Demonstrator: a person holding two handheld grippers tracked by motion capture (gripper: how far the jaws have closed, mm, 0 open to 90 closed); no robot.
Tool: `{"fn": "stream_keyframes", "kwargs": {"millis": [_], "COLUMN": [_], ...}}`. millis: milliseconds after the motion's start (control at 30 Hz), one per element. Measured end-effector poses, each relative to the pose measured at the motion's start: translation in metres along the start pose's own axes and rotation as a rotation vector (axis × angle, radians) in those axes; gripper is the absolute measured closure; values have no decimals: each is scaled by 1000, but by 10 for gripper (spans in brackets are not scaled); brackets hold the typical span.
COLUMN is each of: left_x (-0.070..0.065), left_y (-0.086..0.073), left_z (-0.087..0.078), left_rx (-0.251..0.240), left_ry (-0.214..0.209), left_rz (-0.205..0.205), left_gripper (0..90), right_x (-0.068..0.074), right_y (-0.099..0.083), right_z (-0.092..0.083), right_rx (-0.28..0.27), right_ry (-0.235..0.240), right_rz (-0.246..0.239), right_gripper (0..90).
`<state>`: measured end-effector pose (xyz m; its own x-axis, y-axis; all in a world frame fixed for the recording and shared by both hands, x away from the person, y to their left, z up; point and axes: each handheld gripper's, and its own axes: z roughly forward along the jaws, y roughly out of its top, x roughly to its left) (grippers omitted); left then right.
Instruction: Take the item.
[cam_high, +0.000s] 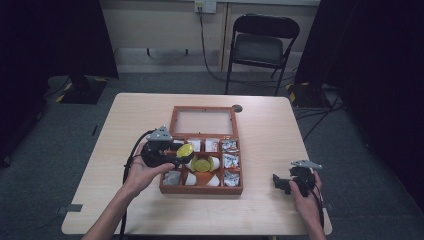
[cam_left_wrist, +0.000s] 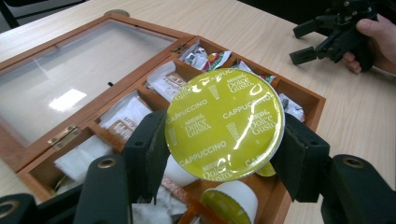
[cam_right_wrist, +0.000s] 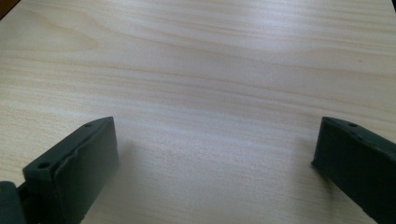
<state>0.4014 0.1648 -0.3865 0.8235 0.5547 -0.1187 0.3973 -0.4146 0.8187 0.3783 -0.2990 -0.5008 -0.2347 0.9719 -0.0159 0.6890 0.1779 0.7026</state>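
The high view takes in the whole light wooden table (cam_high: 150, 115), with a dark folding chair (cam_high: 261, 45) beyond its far edge and grey floor all round. Near the table's middle sits a wooden compartment box (cam_high: 202, 189), its glass-panelled lid (cam_high: 203, 121) laid open flat on the far side. The left gripper view adds what the high view cannot resolve: the lid's brass hinge (cam_left_wrist: 62, 136), white and printed sachets (cam_left_wrist: 166, 79) in the far compartments, and a second capsule (cam_left_wrist: 231, 201) lying in a near compartment with its yellow-green top showing. The right gripper view shows bare wood grain between its own two jaws.

The person's left forearm (cam_high: 112, 212) comes in from the near edge and angles toward the box, the left hand (cam_high: 145, 172) wrapped under the left gripper (cam_high: 177, 152) at the box's left side. The right hand (cam_high: 305, 197) rests near the table's right near corner, well apart from the box, holding the right gripper (cam_high: 277, 181) pointed left, low over the tabletop.

The left gripper's jaws are clamped on the coffee capsule (cam_left_wrist: 225, 123), one pad on each side of it, holding it above the box's left compartments; its round yellow-green foil top faces the camera and reads "Cappuccino" and "Dolce Gusto". The right gripper's jaws stand wide apart with nothing between them
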Motion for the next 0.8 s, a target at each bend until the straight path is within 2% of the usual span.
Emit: {"fn": "stream_keyframes", "kwargs": {"millis": [433, 800], "left_x": [14, 28], "left_y": [0, -8], "left_z": [-19, -28], "left_rx": [-24, -10], "left_ry": [33, 72], "left_rz": [-16, -44], "left_gripper": [405, 406], "right_x": [0, 0], "right_y": [0, 0], "right_z": [0, 0], "right_rx": [0, 0], "right_ry": [0, 0], "right_rz": [0, 0], "right_gripper": [0, 0]}}
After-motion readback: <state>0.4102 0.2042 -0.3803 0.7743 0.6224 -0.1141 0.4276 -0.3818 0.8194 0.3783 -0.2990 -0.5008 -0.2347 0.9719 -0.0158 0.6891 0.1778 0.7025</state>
